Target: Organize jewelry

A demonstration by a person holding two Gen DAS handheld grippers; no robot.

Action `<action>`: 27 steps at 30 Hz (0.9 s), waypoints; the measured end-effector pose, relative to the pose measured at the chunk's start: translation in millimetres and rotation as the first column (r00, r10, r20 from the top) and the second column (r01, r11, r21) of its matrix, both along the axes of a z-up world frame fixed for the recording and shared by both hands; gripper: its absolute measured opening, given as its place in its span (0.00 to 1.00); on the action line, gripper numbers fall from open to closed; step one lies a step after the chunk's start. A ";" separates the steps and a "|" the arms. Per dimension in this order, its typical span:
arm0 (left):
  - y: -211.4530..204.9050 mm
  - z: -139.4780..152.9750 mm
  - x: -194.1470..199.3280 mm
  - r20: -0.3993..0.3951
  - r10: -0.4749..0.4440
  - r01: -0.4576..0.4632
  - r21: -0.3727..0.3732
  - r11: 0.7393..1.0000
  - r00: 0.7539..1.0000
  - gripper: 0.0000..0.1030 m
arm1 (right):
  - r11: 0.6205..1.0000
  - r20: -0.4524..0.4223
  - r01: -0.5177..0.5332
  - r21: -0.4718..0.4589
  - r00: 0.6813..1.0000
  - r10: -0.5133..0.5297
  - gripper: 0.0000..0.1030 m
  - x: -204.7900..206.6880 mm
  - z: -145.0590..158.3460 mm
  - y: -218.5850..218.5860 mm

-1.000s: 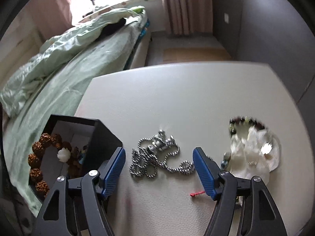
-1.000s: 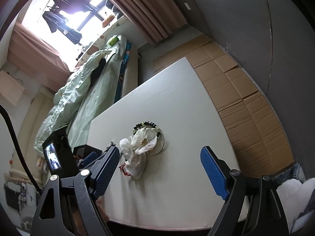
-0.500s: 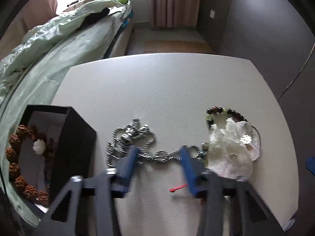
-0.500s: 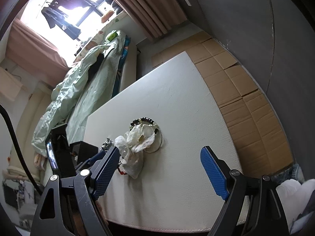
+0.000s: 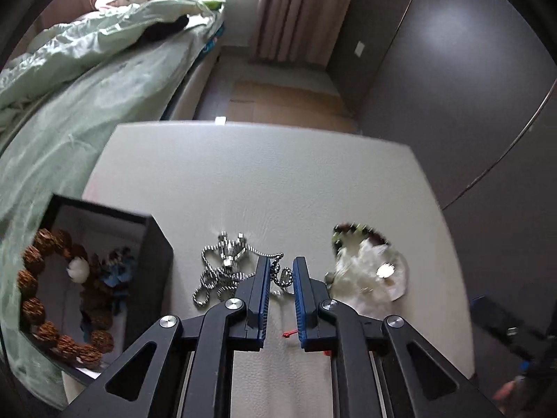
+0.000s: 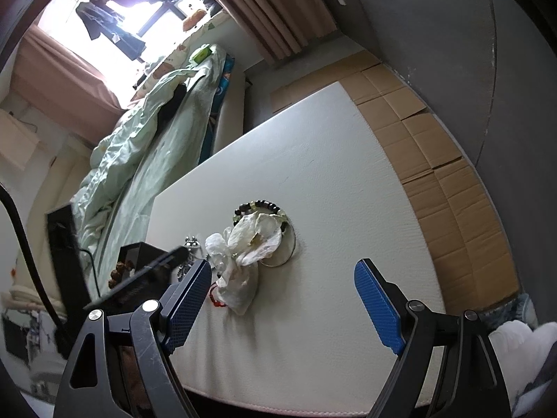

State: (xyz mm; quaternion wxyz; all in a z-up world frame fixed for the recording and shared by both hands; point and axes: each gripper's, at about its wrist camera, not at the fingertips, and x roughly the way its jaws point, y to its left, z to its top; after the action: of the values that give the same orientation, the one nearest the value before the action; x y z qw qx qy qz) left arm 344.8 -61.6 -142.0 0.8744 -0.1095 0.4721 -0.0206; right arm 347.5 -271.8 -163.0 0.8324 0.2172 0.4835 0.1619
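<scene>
On the off-white, faintly grained tabletop (image 5: 278, 181) lie a silver chain (image 5: 222, 271) with a twisted rope pattern, a white crumpled bag (image 5: 365, 278), dark and pale-green beads (image 6: 261, 206) and a red cord (image 5: 290, 333), beside a black box (image 5: 153, 268) holding brown knobbly beads (image 5: 33, 285).

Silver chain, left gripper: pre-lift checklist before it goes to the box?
1. Left gripper closed around the silver chain: ok, jaws narrowed on one strand.
2. Firm pinch: cannot tell, small gap visible.
3. Rest of chain free: not ok, most lies bunched on the table.
4. Black box open with room: ok, wooden bead bracelet inside.
5. Right gripper clear: ok, open, empty, apart from the white bag.
</scene>
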 end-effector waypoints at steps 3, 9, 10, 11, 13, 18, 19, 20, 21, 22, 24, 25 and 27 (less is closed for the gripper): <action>3.6 16.4 -0.6 0.031 -0.005 0.005 -0.005 1.000 1.000 0.02 | 1.000 -0.007 -0.019 0.019 1.000 0.019 0.82 3.3 -2.9 3.8; 15.8 43.9 -6.9 0.092 -0.002 0.003 -0.009 1.000 0.996 0.01 | 0.995 -0.031 -0.072 0.066 0.997 0.074 0.82 11.9 -11.9 18.5; 18.4 48.2 -8.1 0.098 -0.001 0.002 -0.018 1.000 0.995 0.01 | 0.995 -0.034 -0.078 0.068 0.996 0.080 0.82 13.5 -13.0 21.3; 22.0 50.3 -7.7 0.101 -0.001 0.003 -0.026 1.000 0.995 0.01 | 0.994 -0.036 -0.082 0.067 0.996 0.085 0.82 14.2 -13.5 22.9; 25.6 58.7 -10.4 0.114 -0.003 0.007 -0.035 0.999 0.993 0.01 | 0.993 -0.040 -0.101 0.059 0.994 0.104 0.81 16.9 -15.2 30.6; 36.1 83.6 -15.3 0.163 -0.008 0.014 -0.034 0.999 0.987 0.01 | 0.988 -0.036 -0.151 0.028 0.988 0.152 0.70 21.0 -14.3 54.7; 38.0 92.0 -16.7 0.176 -0.011 0.017 -0.036 0.999 0.984 0.01 | 0.987 -0.037 -0.160 0.019 0.986 0.160 0.69 22.1 -14.6 59.3; 39.4 97.4 -17.3 0.184 -0.012 0.020 -0.037 0.999 0.983 0.01 | 0.986 -0.041 -0.169 0.001 0.985 0.169 0.65 23.7 -15.5 65.9; 40.4 102.9 -18.2 0.193 -0.014 0.021 -0.035 0.999 0.981 0.01 | 0.984 -0.048 -0.175 -0.015 0.983 0.175 0.60 25.1 -16.6 71.5; 41.7 111.6 -19.7 0.207 -0.017 0.024 -0.031 0.999 0.978 0.01 | 0.983 -0.057 -0.181 -0.034 0.982 0.179 0.57 27.0 -18.5 77.2; 43.9 124.1 -22.3 0.226 -0.019 0.026 -0.029 0.999 0.974 0.01 | 0.979 -0.081 -0.189 -0.071 0.980 0.184 0.40 30.9 -23.6 85.7; 44.9 128.0 -23.0 0.233 -0.019 0.026 -0.027 0.999 0.972 0.01 | 0.977 -0.094 -0.191 -0.094 0.979 0.183 0.35 32.6 -26.6 89.5; 47.5 140.8 -25.6 0.255 -0.020 0.026 -0.021 0.999 0.967 0.01 | 0.974 -0.094 -0.186 -0.128 0.980 0.174 0.05 34.6 -27.2 90.8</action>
State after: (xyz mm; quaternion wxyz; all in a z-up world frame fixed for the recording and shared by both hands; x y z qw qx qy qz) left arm 319.2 -14.1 -1.2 0.9261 -0.1112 0.3570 -0.0505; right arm 382.1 -181.0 -190.2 0.8065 0.1215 0.5450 0.1941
